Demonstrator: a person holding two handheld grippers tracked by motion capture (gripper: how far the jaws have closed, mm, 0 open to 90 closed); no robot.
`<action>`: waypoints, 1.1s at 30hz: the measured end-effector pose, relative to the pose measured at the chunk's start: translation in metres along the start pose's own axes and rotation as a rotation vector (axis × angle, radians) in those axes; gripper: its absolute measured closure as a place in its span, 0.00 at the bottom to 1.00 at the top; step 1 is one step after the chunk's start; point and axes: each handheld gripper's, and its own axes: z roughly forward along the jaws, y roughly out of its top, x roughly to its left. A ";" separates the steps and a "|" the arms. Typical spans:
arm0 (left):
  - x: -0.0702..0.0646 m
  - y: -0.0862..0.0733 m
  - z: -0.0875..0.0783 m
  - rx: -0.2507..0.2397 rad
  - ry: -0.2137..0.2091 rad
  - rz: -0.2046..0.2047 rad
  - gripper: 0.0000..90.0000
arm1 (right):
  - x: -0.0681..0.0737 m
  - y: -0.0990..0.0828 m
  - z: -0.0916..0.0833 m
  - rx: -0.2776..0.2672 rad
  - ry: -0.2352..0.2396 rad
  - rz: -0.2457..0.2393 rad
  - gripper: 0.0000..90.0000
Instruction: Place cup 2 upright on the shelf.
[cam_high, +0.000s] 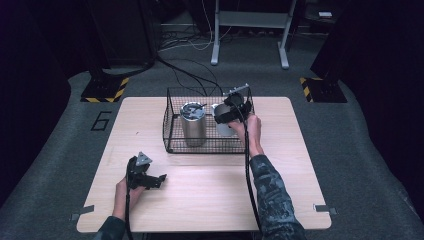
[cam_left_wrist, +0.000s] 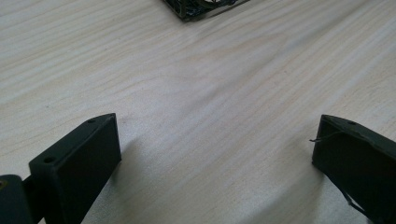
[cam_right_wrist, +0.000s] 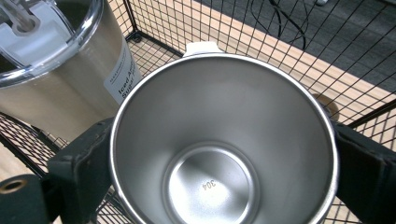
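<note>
Right tool (cam_right_wrist: 219, 154) clamps steel cup (cam_right_wrist: 224, 140) inside wire basket (cam_high: 172, 135)

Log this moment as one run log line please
right gripper: shut on open cup, inside wire basket | lidded tumbler: upright in basket beside cup | left gripper: open, empty, low over table
</note>
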 end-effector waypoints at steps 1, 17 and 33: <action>0.000 0.000 0.000 0.001 0.000 0.002 0.01 | 0.000 0.000 0.001 0.004 0.001 0.007 0.06; 0.000 0.000 0.000 0.001 0.000 0.001 0.01 | 0.004 -0.006 0.019 0.047 -0.004 -0.003 0.06; 0.000 0.000 0.000 0.000 0.000 0.001 0.01 | 0.007 -0.011 0.031 0.076 -0.006 0.015 0.06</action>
